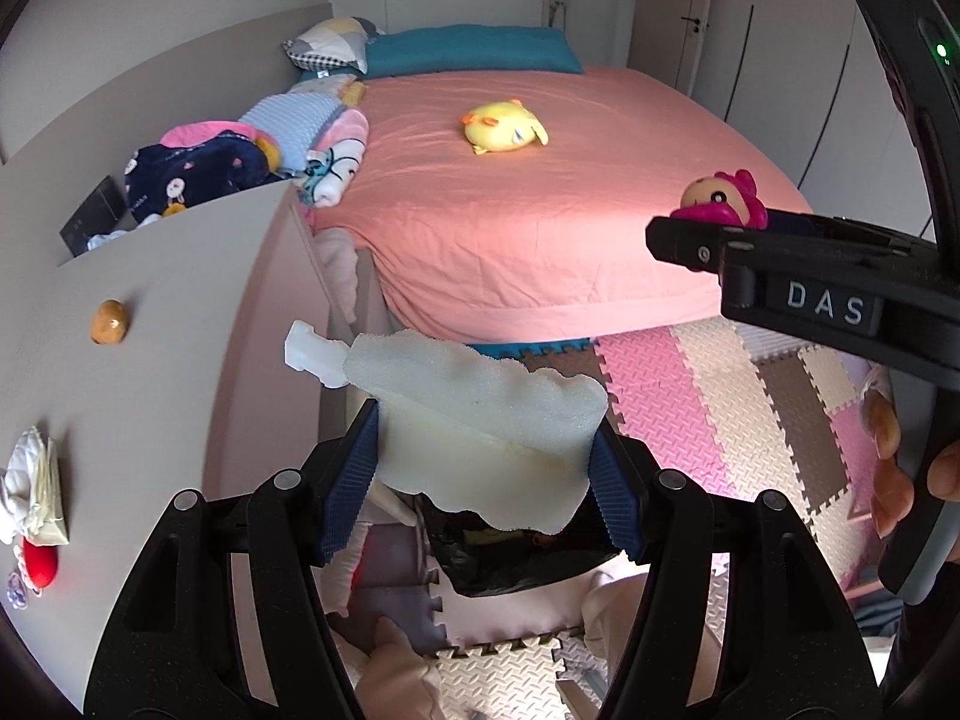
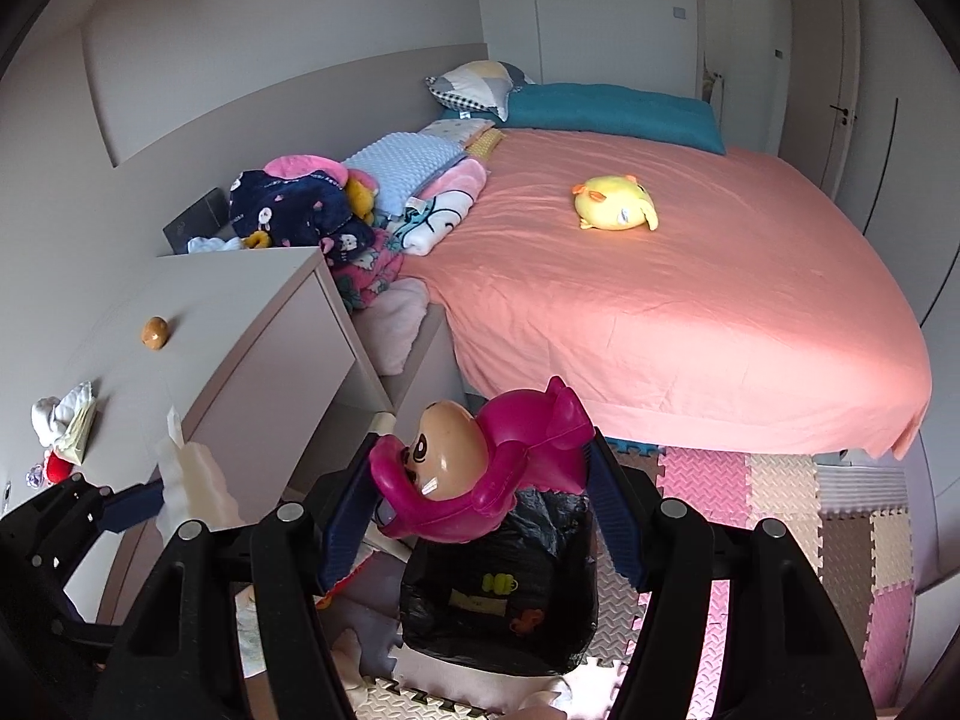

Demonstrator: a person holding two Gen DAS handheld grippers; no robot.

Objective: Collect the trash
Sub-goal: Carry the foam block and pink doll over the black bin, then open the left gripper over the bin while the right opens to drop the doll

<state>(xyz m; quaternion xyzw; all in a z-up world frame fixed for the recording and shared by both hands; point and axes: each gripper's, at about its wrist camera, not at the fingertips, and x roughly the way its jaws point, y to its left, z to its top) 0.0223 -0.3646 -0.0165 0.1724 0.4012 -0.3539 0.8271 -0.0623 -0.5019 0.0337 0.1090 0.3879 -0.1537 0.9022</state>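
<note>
My left gripper (image 1: 483, 474) is shut on a torn piece of white foam (image 1: 480, 414) and holds it above a bin lined with a black bag (image 1: 510, 558). My right gripper (image 2: 474, 498) is shut on a magenta plastic toy figure (image 2: 474, 462) with a tan face, held over the same black-bagged bin (image 2: 498, 606). The bin holds a few small coloured bits. The right gripper and its toy (image 1: 723, 201) show at the right of the left wrist view. The left gripper and its foam (image 2: 192, 480) show at the lower left of the right wrist view.
A bed with a pink sheet (image 2: 690, 300) carries a yellow plush (image 2: 615, 204) and piled blankets (image 2: 300, 210). A beige cabinet top (image 1: 150, 360) holds a brown egg-shaped object (image 1: 109, 321), crumpled tissues (image 1: 33, 492) and a red item (image 1: 41, 564). Foam puzzle mats (image 1: 720, 408) cover the floor.
</note>
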